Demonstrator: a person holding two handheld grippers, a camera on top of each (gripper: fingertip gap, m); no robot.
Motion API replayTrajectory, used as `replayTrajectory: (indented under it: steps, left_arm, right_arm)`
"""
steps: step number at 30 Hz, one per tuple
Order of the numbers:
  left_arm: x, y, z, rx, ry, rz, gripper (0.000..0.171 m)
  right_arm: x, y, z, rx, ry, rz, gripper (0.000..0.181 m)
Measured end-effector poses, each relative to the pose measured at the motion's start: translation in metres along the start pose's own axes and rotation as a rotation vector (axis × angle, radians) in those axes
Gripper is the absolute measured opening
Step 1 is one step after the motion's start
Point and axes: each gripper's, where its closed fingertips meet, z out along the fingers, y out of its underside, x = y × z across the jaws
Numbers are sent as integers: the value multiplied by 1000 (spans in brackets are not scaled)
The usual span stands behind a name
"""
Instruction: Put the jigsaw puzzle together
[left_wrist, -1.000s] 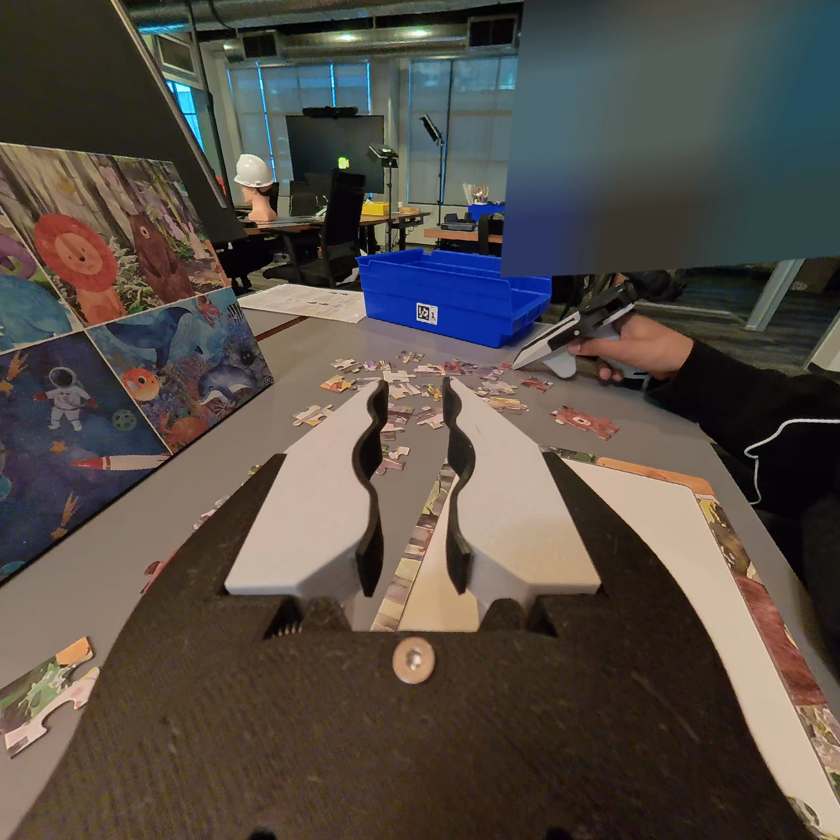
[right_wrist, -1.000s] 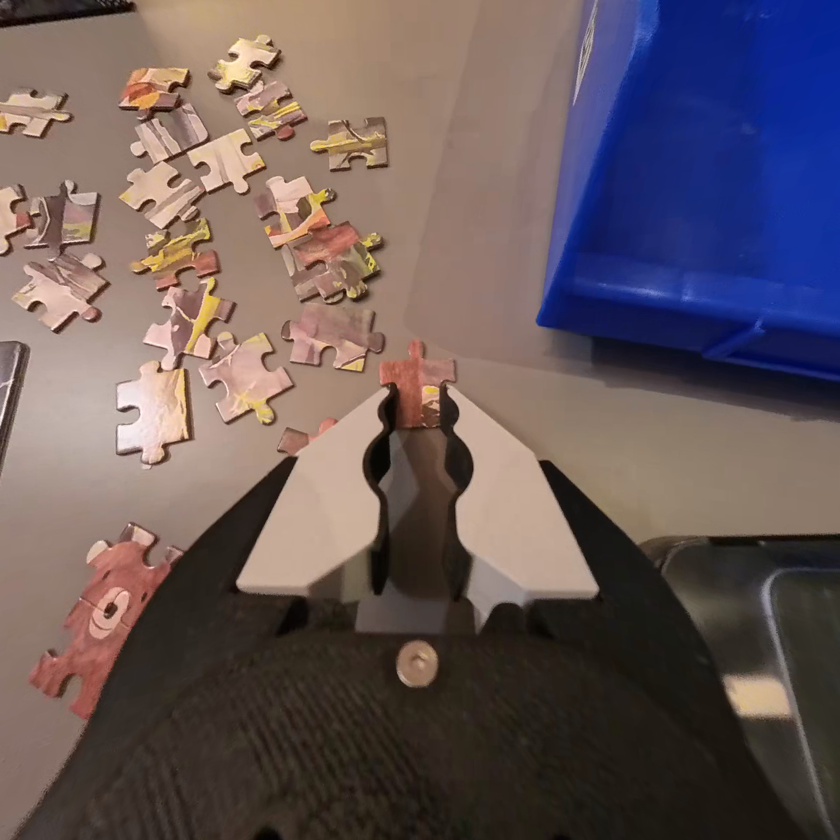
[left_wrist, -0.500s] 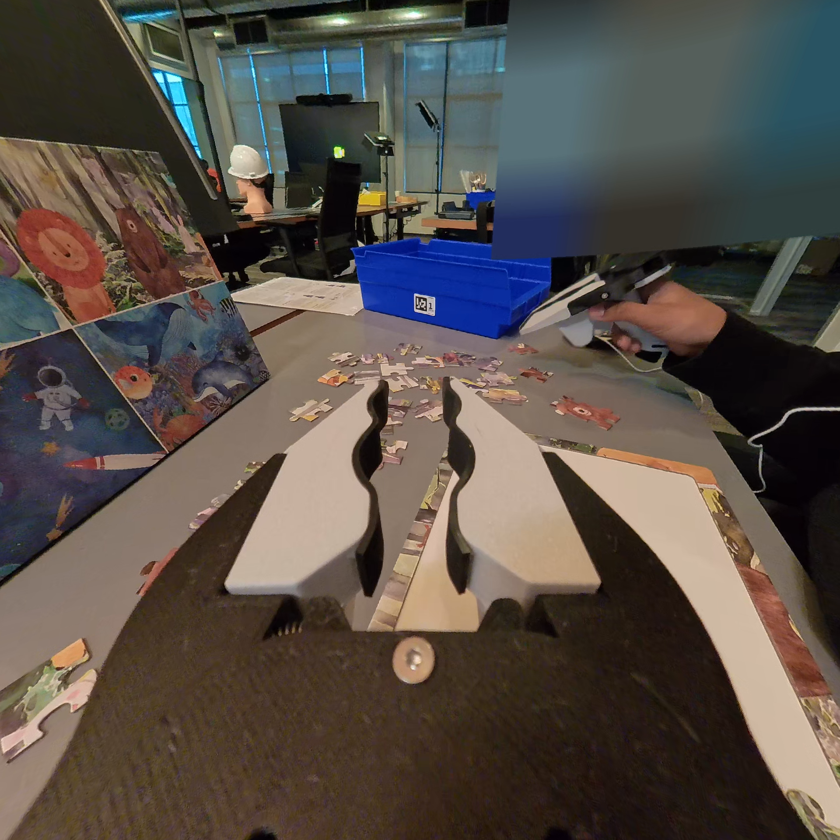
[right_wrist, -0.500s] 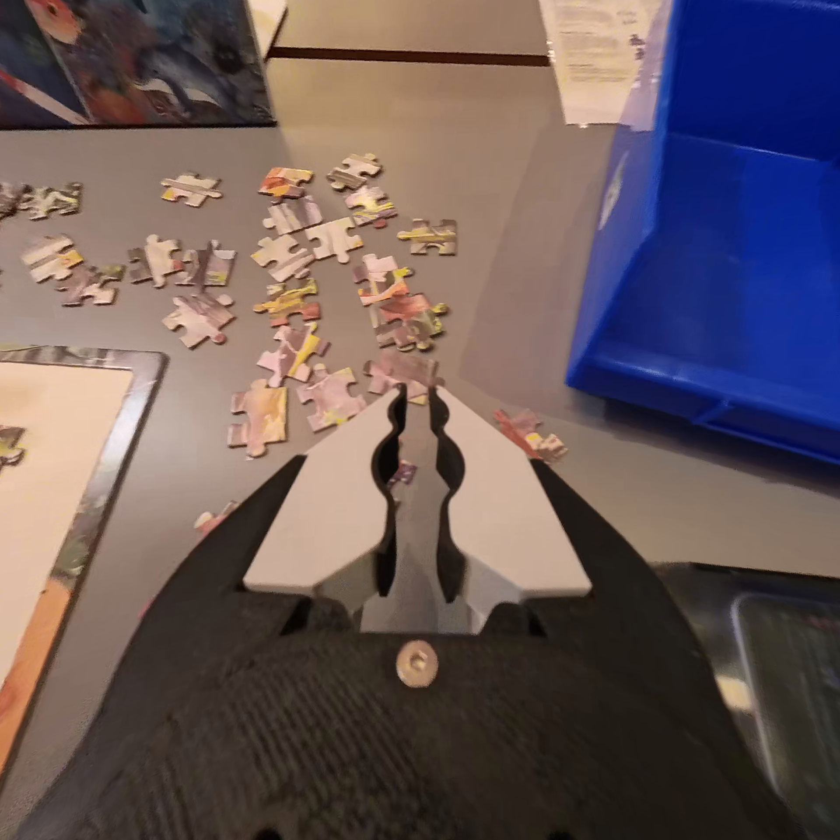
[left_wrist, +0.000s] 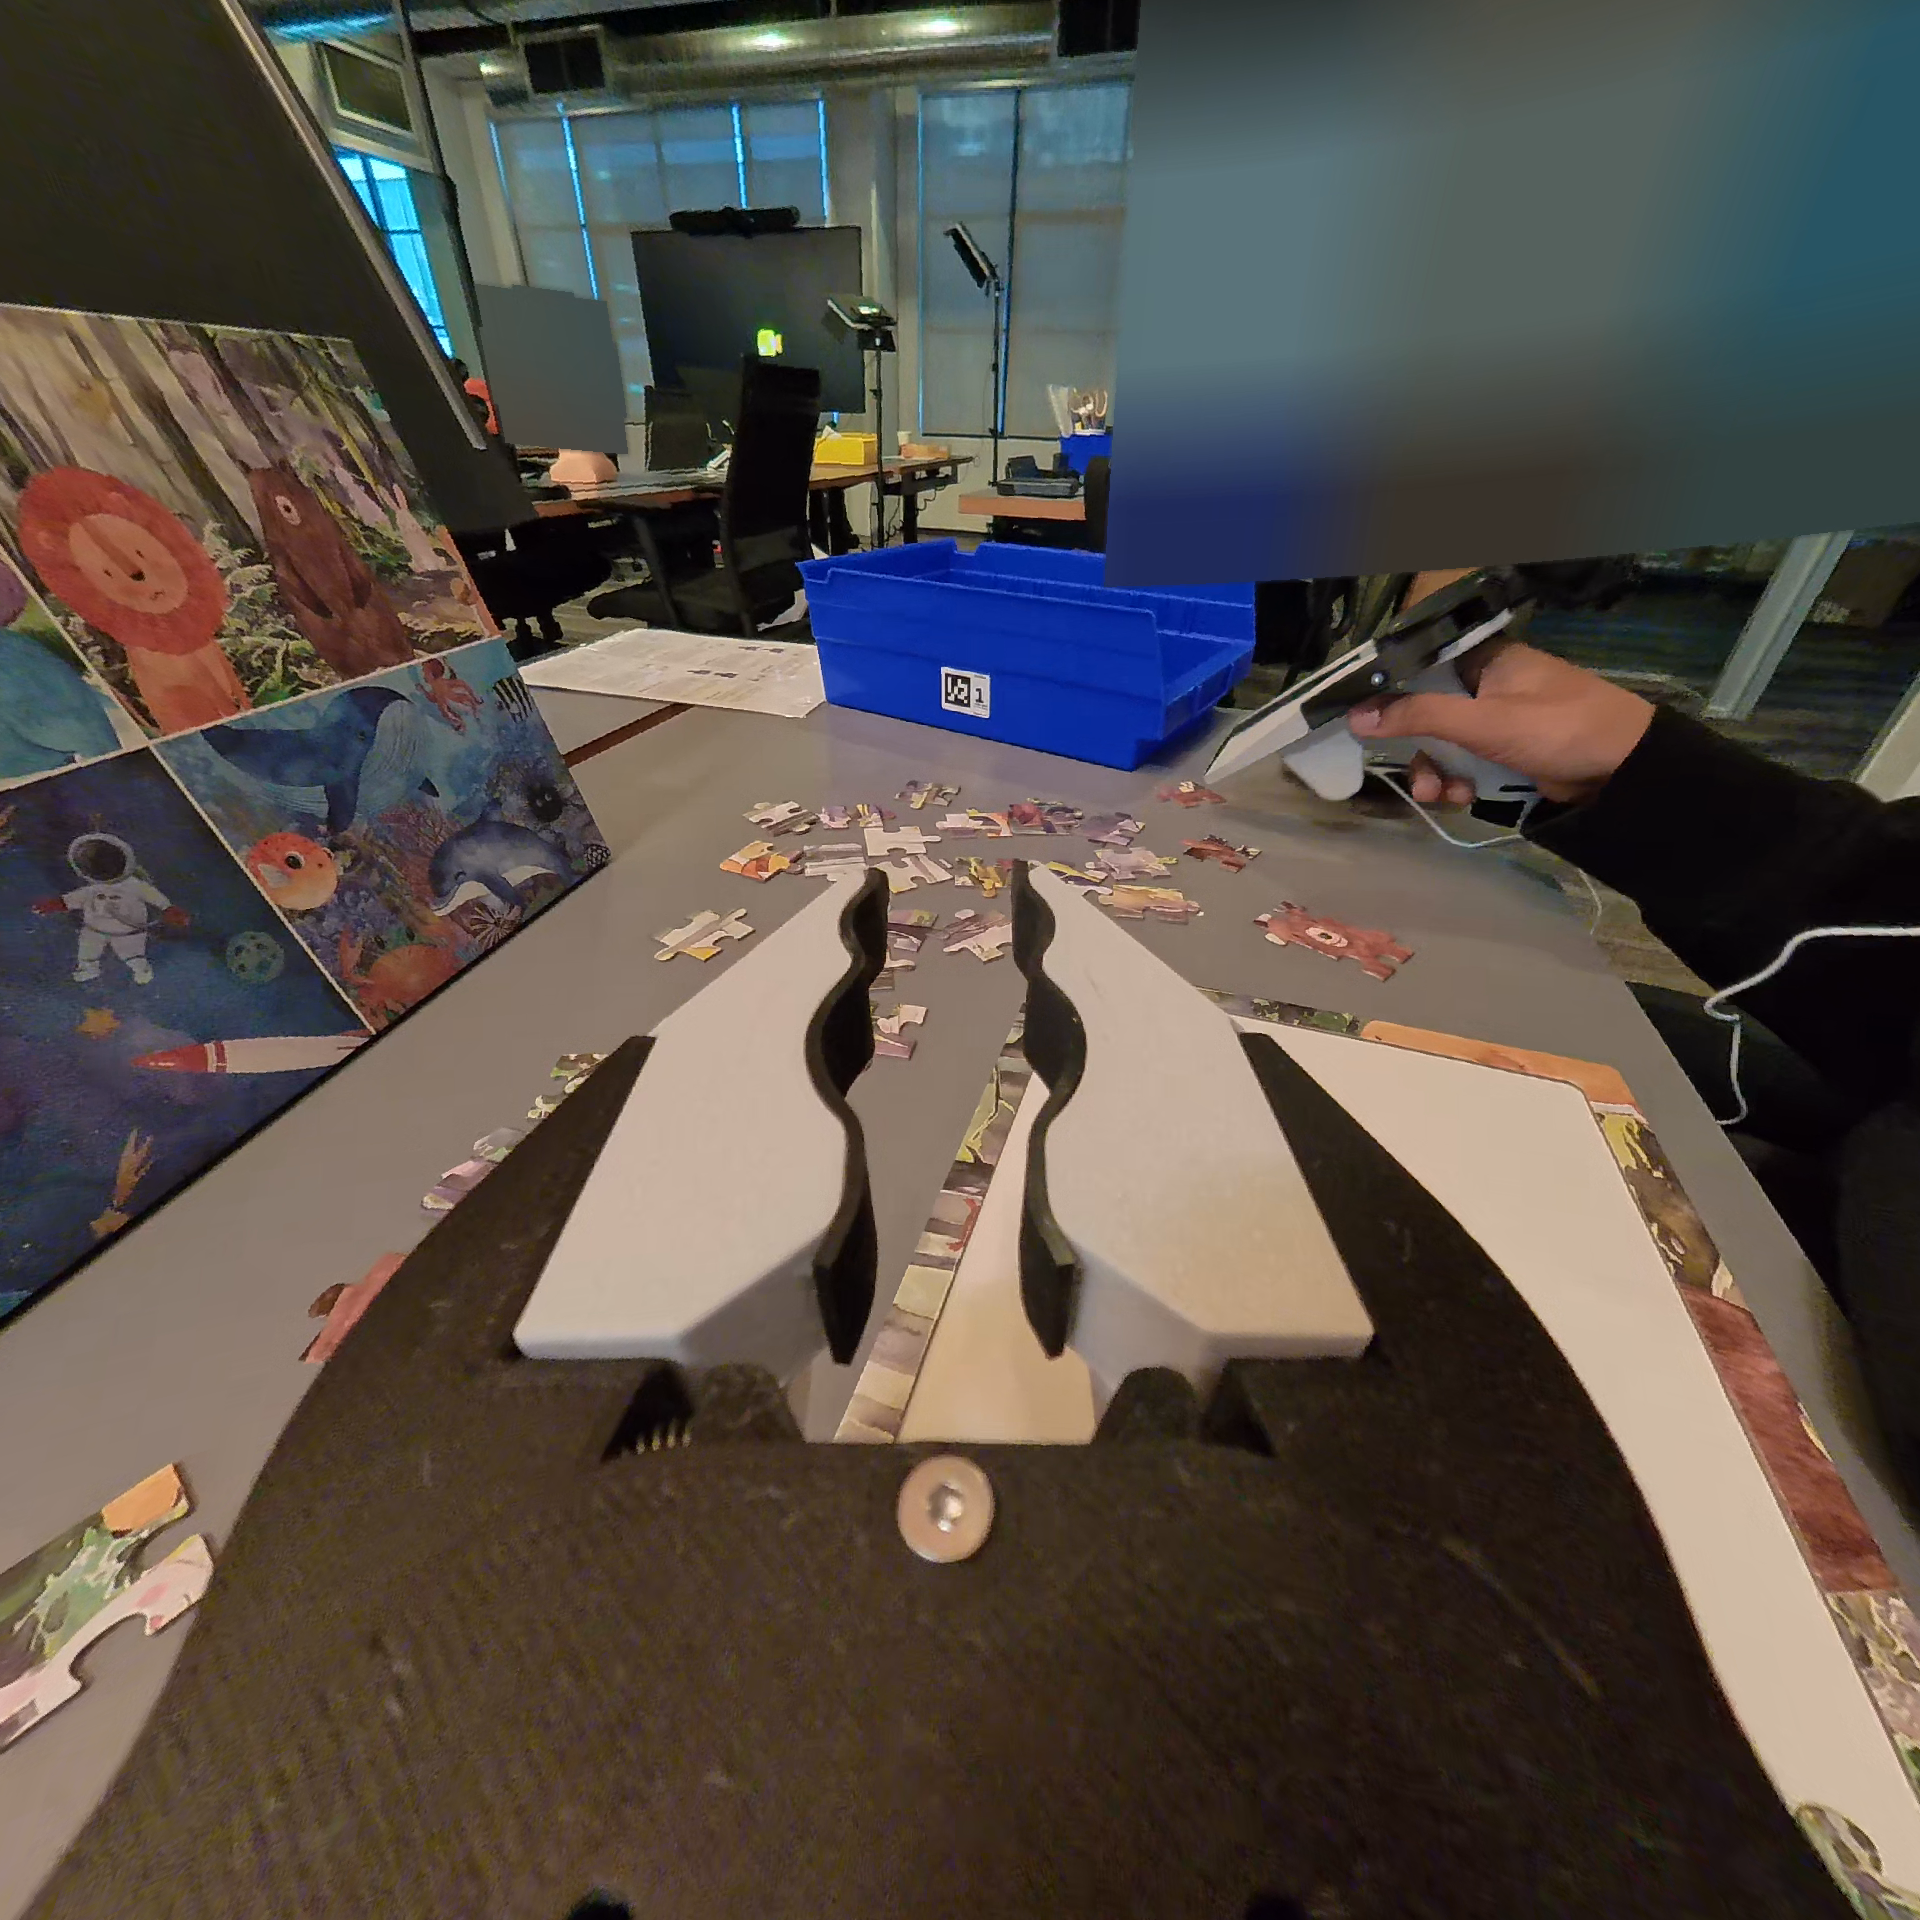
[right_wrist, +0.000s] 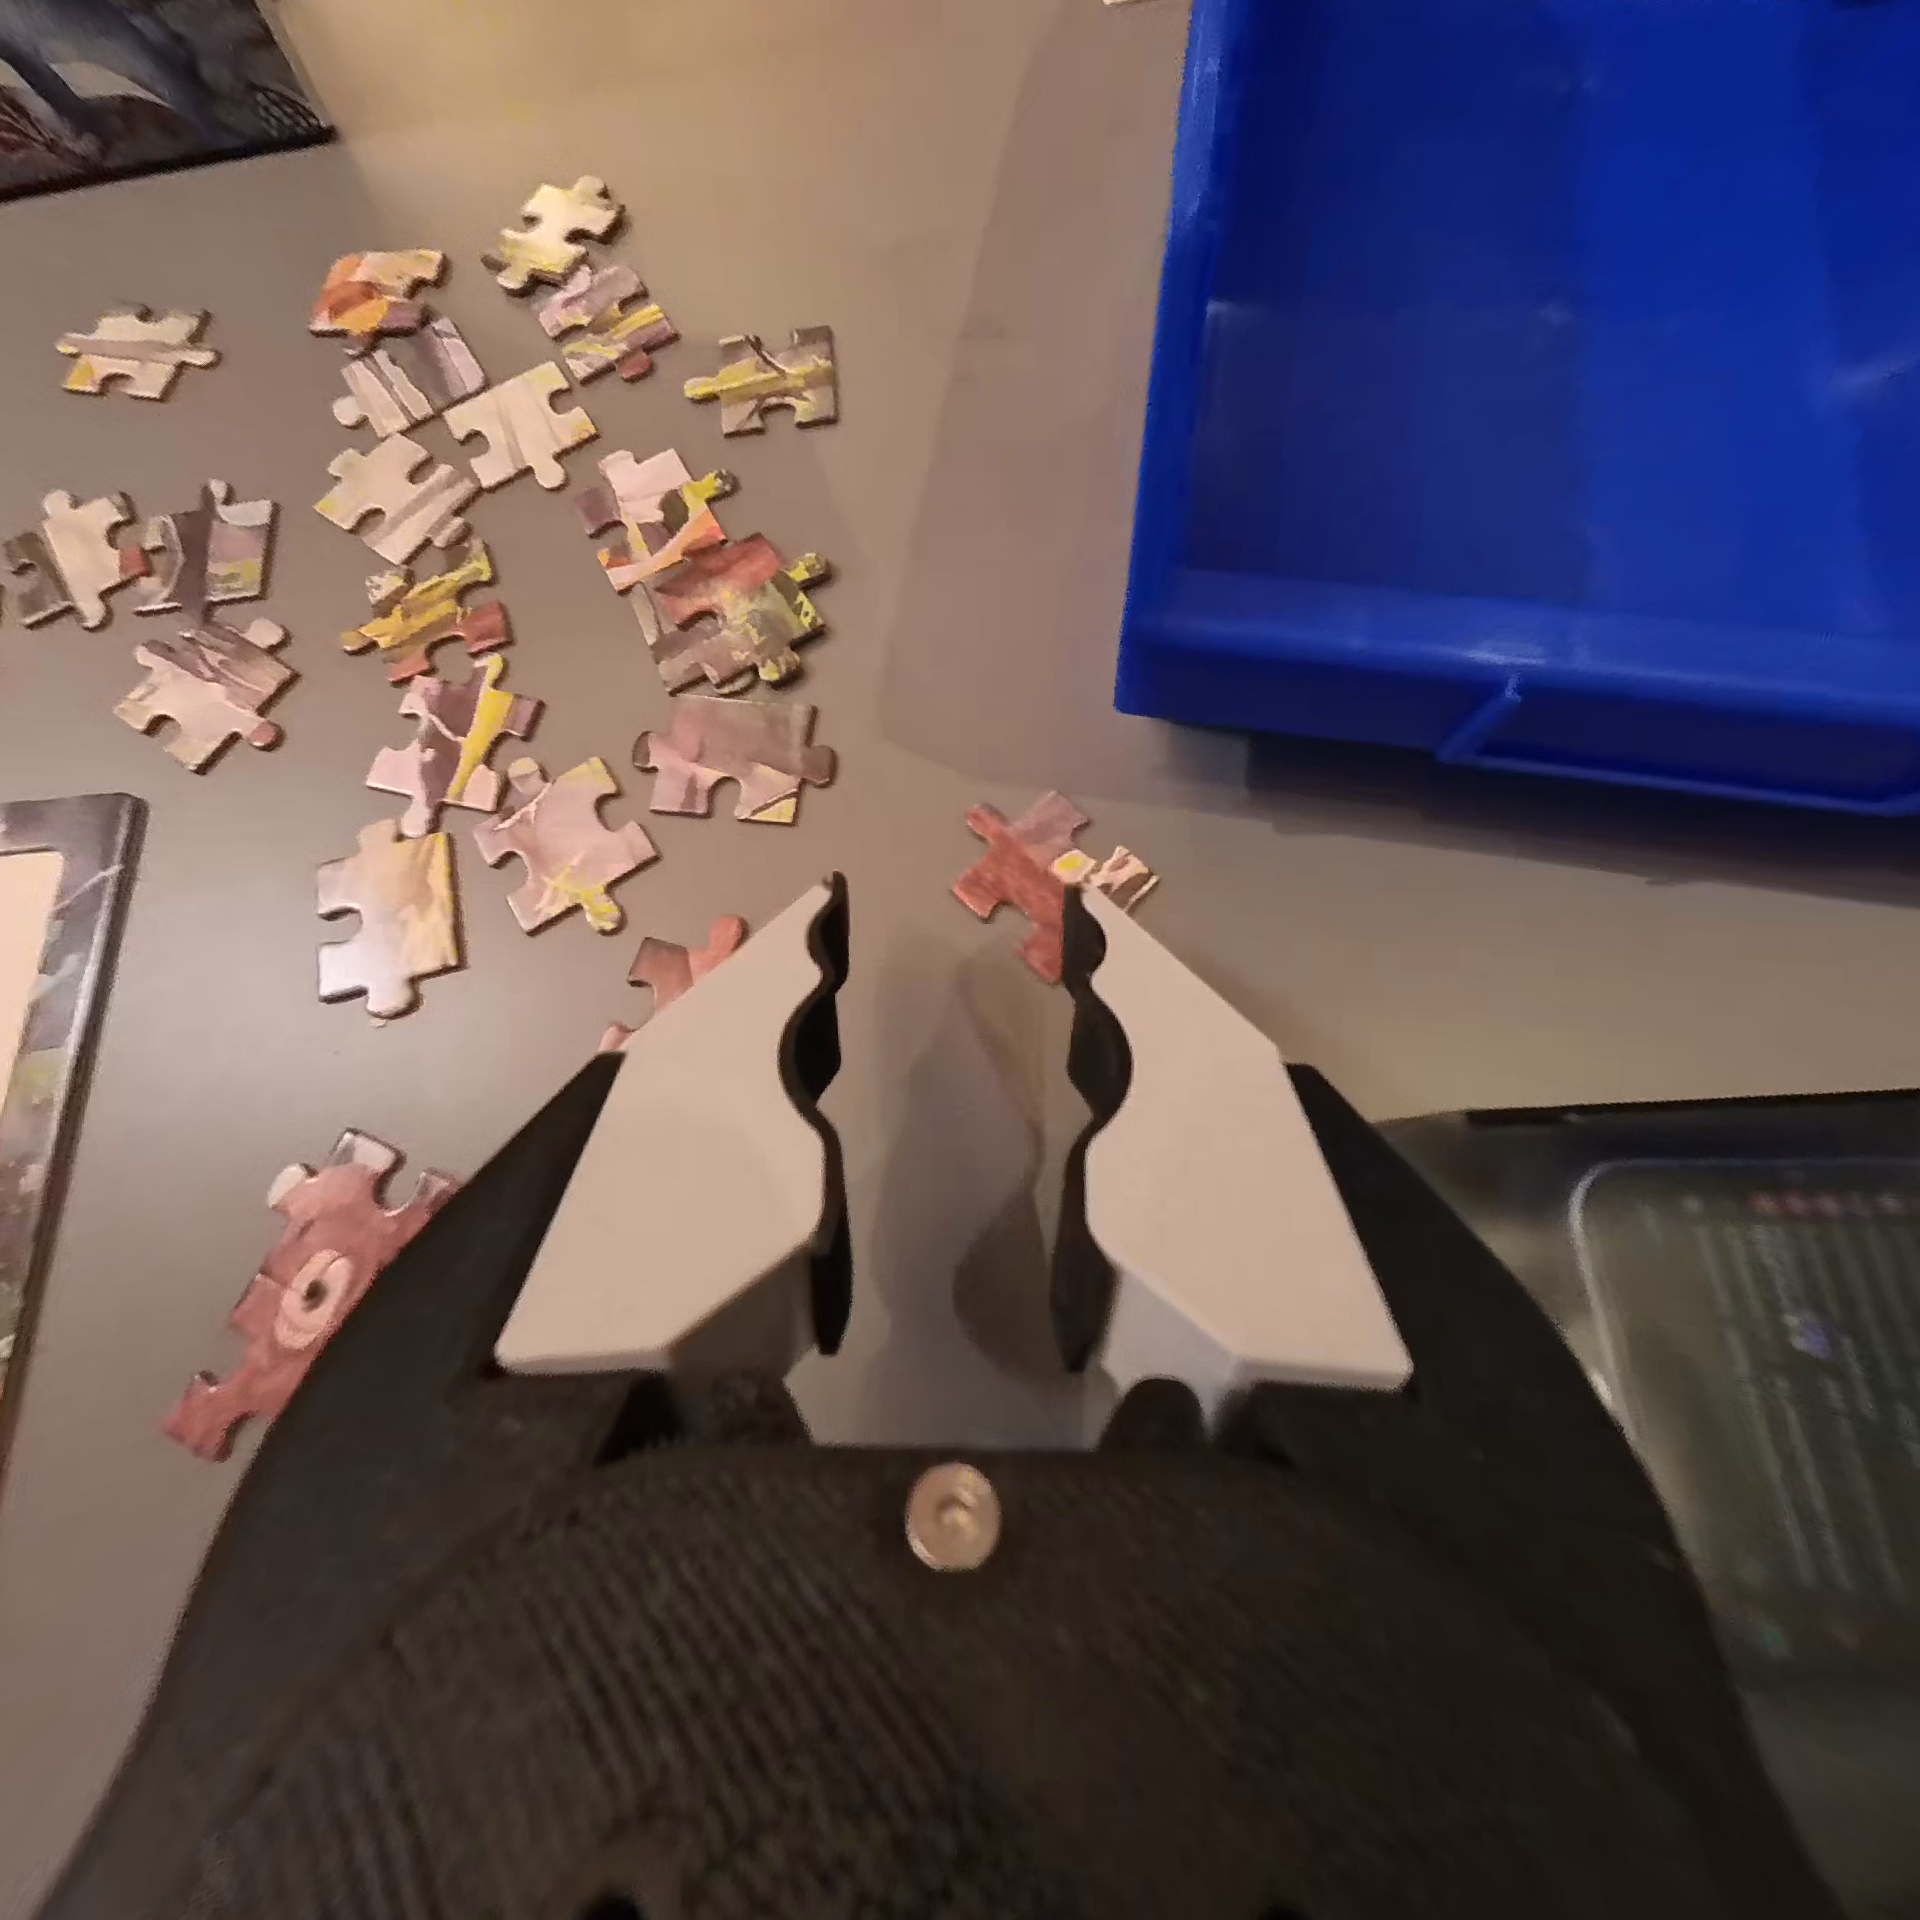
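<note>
Here, loose jigsaw pieces (right_wrist: 582, 582) scattered flat on grey table (right_wrist: 935, 187), mauve, grey and yellow streaks, knobbed edges. Reddish-brown piece (right_wrist: 1023, 868) lies just ahead of right gripper (right_wrist: 951, 899), near blue bin (right_wrist: 1558, 416); fingers apart, nothing between. Puzzle frame (left_wrist: 1756, 1382), white centre with painted border, under left gripper (left_wrist: 948, 883); fingers apart, empty. Bear-face cluster (left_wrist: 1330, 938) beside frame's far edge.

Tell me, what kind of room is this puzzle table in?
It looks like an open office or lab. Behind the grey table stand desks with a black office chair, a big dark screen on a stand, and tall windows under bare ceiling pipes.
</note>
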Motion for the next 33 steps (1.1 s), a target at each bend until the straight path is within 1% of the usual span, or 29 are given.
replayTrajectory:
  steps: [3, 4, 8, 10, 12, 14, 15, 17, 19, 21, 24, 26, 29, 33]
  left_arm:
    - [0, 1, 0, -4, 0, 1, 23]
    - [0, 1, 0, -5, 1, 1, 23]
    - [0, 2, 0, -10, 2, 4, 23]
    - [0, 3, 0, -11, 3, 3, 23]
    - [-1, 3, 0, -12, 2, 2, 23]
    - [-1, 3, 0, -13, -1, 3, 23]
    - [-2, 3, 0, -13, -1, 2, 23]
    - [-2, 4, 0, -14, 1, -1, 23]
    - [-1, 4, 0, -15, 4, -1, 23]
    - [0, 4, 0, -15, 7, 1, 23]
    - [1, 3, 0, -16, 5, 9, 23]
    - [0, 3, 0, -16, 3, 9, 23]
    - [0, 4, 0, -17, 3, 8, 23]
    - [0, 5, 0, -20, 5, 6, 23]
  right_arm:
    - [11, 5, 10, -45, 66, -10, 42]
    - [14, 6, 13, -60, 83, -9, 46]
    - [19, 8, 23, -93, 94, 15, 53]
    - [17, 10, 23, -115, 94, 14, 50]
    - [4, 15, 16, -178, 42, 7, 48]
    - [-21, 21, 9, -235, -76, -9, 46]
    - [-26, 21, 5, -246, -96, -30, 45]
    - [-19, 14, 1, -213, -46, -99, 43]
    - [-10, 4, 3, -156, -11, -129, 42]
    - [-9, 0, 9, -128, -51, -115, 42]
    - [-11, 1, 21, -150, -130, -63, 44]
    - [-7, 3, 26, -177, -129, -55, 39]
    - [0, 5, 27, -205, -87, -74, 18]
    - [-6, 8, 25, -225, -110, -100, 16]
